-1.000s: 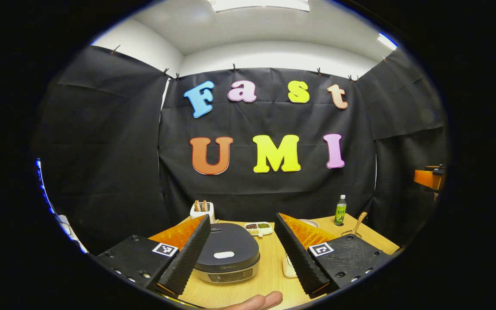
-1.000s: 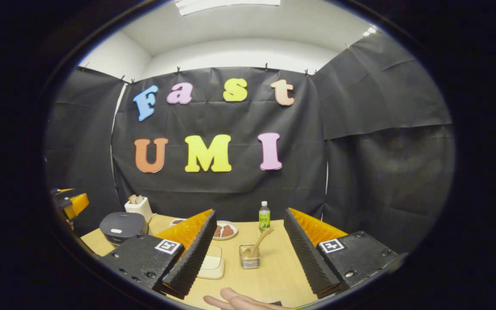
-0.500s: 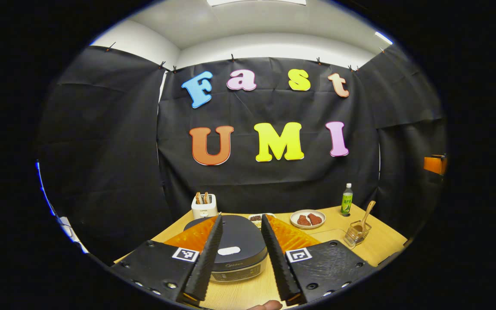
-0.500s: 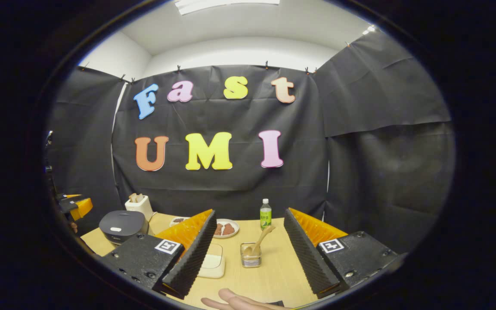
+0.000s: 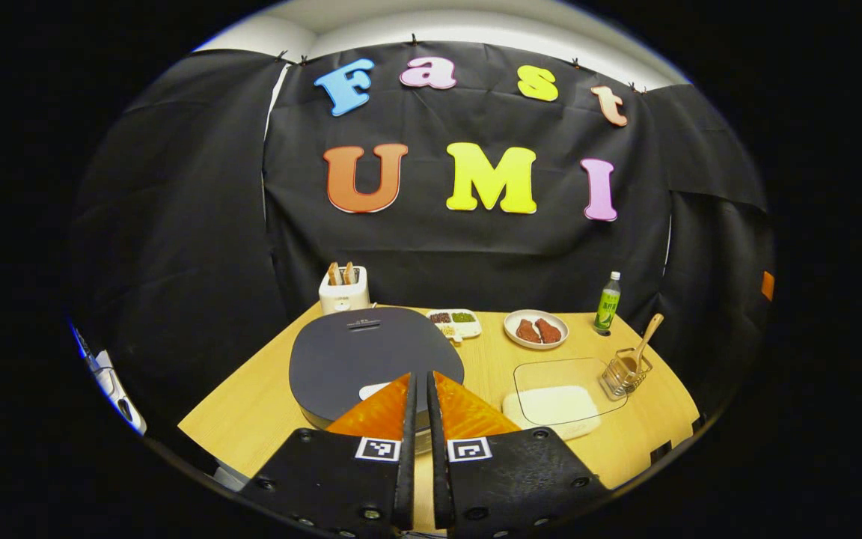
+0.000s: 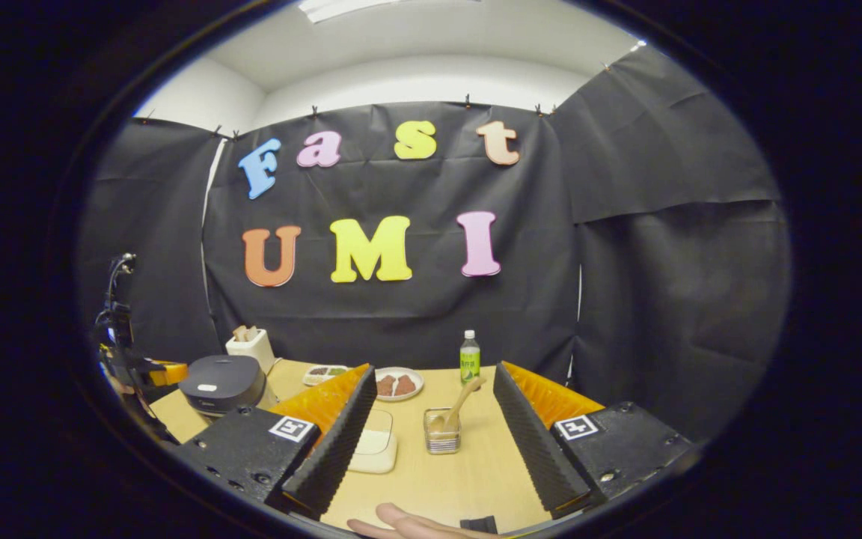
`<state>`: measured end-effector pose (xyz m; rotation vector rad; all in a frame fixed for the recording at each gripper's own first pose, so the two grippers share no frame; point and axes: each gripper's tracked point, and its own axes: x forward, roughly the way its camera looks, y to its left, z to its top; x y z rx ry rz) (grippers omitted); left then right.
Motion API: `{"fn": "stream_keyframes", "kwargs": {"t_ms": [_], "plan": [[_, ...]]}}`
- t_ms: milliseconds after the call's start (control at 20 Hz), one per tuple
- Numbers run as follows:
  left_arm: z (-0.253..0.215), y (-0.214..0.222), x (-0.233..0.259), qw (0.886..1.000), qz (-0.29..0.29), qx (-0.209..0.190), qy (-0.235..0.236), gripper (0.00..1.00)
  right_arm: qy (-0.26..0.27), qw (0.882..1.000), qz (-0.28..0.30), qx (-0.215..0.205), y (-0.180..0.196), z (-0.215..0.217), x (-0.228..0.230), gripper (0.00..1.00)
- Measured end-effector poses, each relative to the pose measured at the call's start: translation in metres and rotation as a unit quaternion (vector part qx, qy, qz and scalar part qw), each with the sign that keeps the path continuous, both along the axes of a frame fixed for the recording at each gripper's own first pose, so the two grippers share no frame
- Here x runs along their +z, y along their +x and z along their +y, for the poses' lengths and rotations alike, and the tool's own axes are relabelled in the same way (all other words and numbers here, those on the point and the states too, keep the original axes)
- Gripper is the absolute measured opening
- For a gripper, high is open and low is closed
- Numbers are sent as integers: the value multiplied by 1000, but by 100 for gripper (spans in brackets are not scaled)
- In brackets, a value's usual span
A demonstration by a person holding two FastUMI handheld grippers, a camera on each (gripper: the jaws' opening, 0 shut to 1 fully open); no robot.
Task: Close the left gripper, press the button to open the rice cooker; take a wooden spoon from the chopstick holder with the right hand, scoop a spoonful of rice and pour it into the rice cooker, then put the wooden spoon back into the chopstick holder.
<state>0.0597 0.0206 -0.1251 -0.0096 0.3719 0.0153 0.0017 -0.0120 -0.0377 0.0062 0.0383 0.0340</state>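
Left view close above rice cooker (image 5: 371, 359); right view farther back

black gripper (image 5: 421, 397) bodies, square fiducial tags, screws

One rice cooker (image 5: 371, 359), one toaster (image 5: 343, 292), one bottle (image 5: 608, 302), one wooden spoon (image 5: 646, 338)

We see a white toaster (image 5: 343, 293) far left, a divided snack dish (image 5: 455, 322), a round plate (image 5: 536, 329), and a green bottle (image 5: 608, 302) far right.
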Motion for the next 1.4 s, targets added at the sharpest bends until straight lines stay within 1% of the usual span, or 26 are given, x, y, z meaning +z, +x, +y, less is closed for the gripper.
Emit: {"fn": "stream_keyframes", "kwargs": {"t_ms": [50,100,150,250,500,650,700,800,900,950,1000,1150,1250,1300,1350,1400], "plan": [[8,-4,-5,1000,17,20,-1,9,-1,1000,1,-1,0,-3,-2,99],[10,-2,-13,999,37,27,-6,0,-2,1000,1,-1,0,-4,-4,100],[10,9,-23,998,48,28,-13,0,-4,1000,2,-2,0,-7,-6,99],[16,14,-30,998,59,38,-7,0,-7,1000,0,-1,0,-10,-8,99],[22,28,-35,996,66,51,1,0,-14,1000,-4,-1,-2,-18,-10,99],[23,35,-40,996,76,54,4,0,-15,1000,-6,0,-2,-22,-12,100],[22,37,-43,996,79,49,6,0,-15,1000,-6,1,-3,-23,-12,99],[27,39,-47,995,85,57,17,0,-14,1000,-4,0,-1,-27,-15,100],[25,41,-52,994,92,53,19,0,-12,1000,-4,-3,1,-30,-16,100],[24,39,-57,993,102,55,18,9,-12,1000,-4,-5,1,-33,-18,100],[24,40,-55,994,96,53,24,0,-11,1000,-4,-5,1,-33,-18,100],[25,36,-62,991,121,47,27,0,-10,1000,-2,-4,1,-35,-24,99],[24,37,-60,990,135,48,6,0,-10,1000,2,-3,1,-34,-27,99],[28,36,-56,988,142,53,-7,0,-11,1000,3,-2,1,-34,-26,99],[40,37,-47,987,125,96,-12,0,-14,1000,2,-2,0,-34,-26,99],[46,46,-41,989,107,101,-17,0,-17,1000,1,-2,0,-34,-26,99]]}}
